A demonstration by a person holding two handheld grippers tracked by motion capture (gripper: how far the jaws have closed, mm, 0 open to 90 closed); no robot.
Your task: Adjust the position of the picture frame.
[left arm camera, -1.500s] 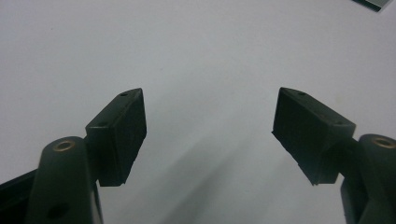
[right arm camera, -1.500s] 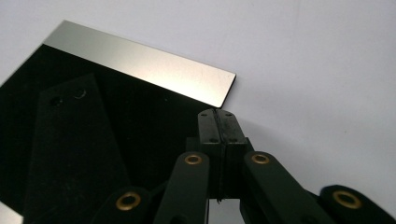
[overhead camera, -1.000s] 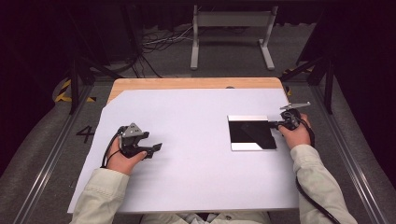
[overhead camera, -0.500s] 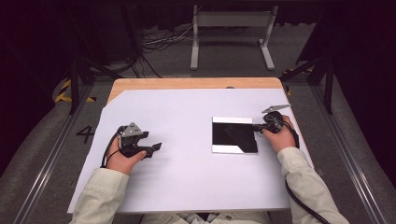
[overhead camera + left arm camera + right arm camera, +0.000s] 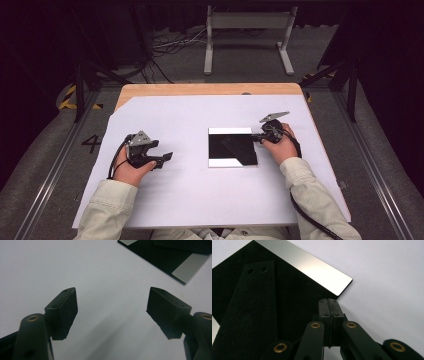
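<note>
A glossy black square plate (image 5: 232,147) with pale bands along two edges lies flat on the white sheet (image 5: 190,200), right of centre. My right gripper (image 5: 256,137) is shut, its tips resting on the plate's right edge. In the right gripper view the closed jaws (image 5: 329,302) sit over the plate (image 5: 294,297) near its corner, with nothing between them. My left gripper (image 5: 167,157) rests on the sheet at the left, pointing right, a good way from the plate. Its jaws (image 5: 112,307) stand wide open and empty, and the plate's corner (image 5: 160,252) shows beyond them.
The white sheet covers a wooden table top (image 5: 200,89) whose far edge shows. Beyond the table stands a metal frame (image 5: 247,20) with cables on the floor. Floor rails (image 5: 55,170) run along both sides of the table.
My right gripper has moved left across the sheet and the black plate has slid left with it, from the right side toward the middle. The left gripper has stayed put.
</note>
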